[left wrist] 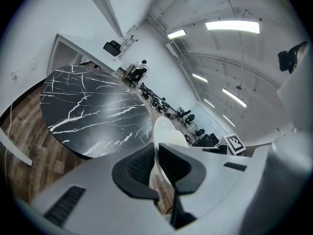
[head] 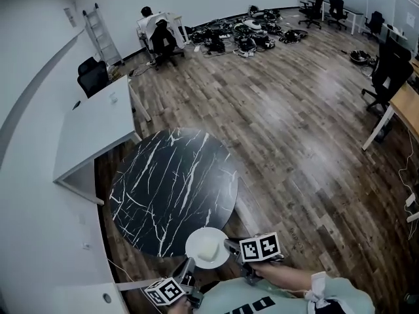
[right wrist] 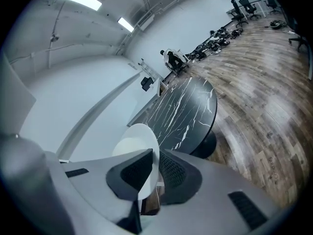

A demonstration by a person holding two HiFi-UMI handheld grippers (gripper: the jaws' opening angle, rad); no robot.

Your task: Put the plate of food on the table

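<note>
A white plate with a pale block of food on it hangs at the near edge of the round black marble table. My left gripper is shut on the plate's near-left rim. My right gripper is shut on its right rim. In the left gripper view the plate stands edge-on between the jaws of the left gripper. The right gripper view shows the plate pinched the same way by the right gripper, with the table beyond.
A white desk stands left of the round table, close to the wall. Wood floor spreads to the right. Far off are office chairs, a ladder, a seated person and a heap of equipment.
</note>
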